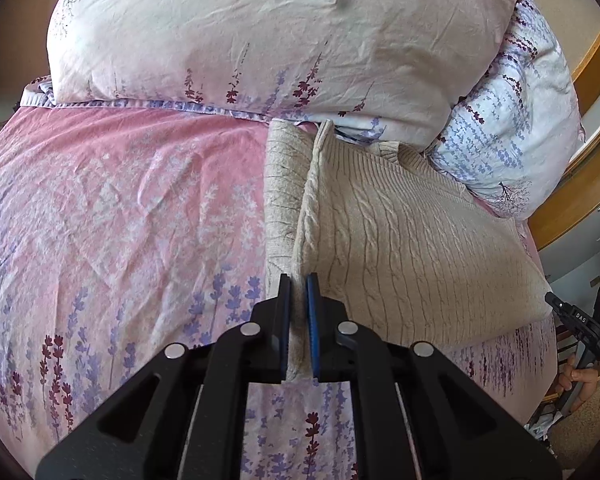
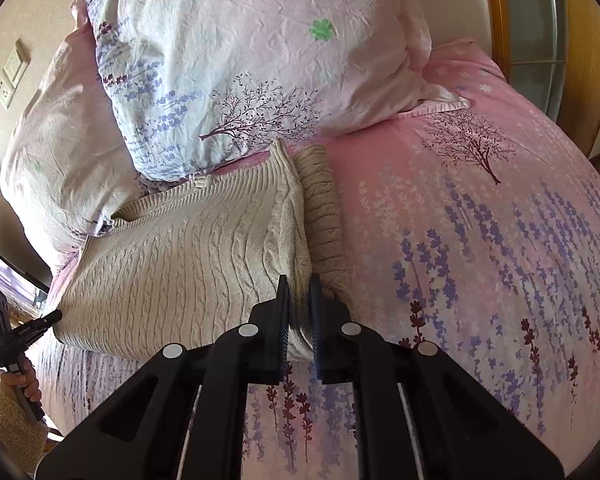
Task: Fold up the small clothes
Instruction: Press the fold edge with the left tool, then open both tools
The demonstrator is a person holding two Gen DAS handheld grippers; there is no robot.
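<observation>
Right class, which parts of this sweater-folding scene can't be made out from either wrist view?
- Left view: sweater collar end, tucked behind the pillow.
- Right view: sweater hem between the right tool fingers, blurred.
- Both views: layers beneath the folded sweater, covered by its top.

Cream cable-knit sweater (image 1: 400,240), partly folded, flat on pink floral bedspread (image 1: 120,200), near the pillow end. One long side turned over, forming a raised fold ridge; ribbed sleeve (image 2: 324,216) lying alongside that ridge.

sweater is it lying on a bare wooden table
No, the cream cable-knit sweater lies on a pink floral bedsheet, just in front of the pillows.
</observation>
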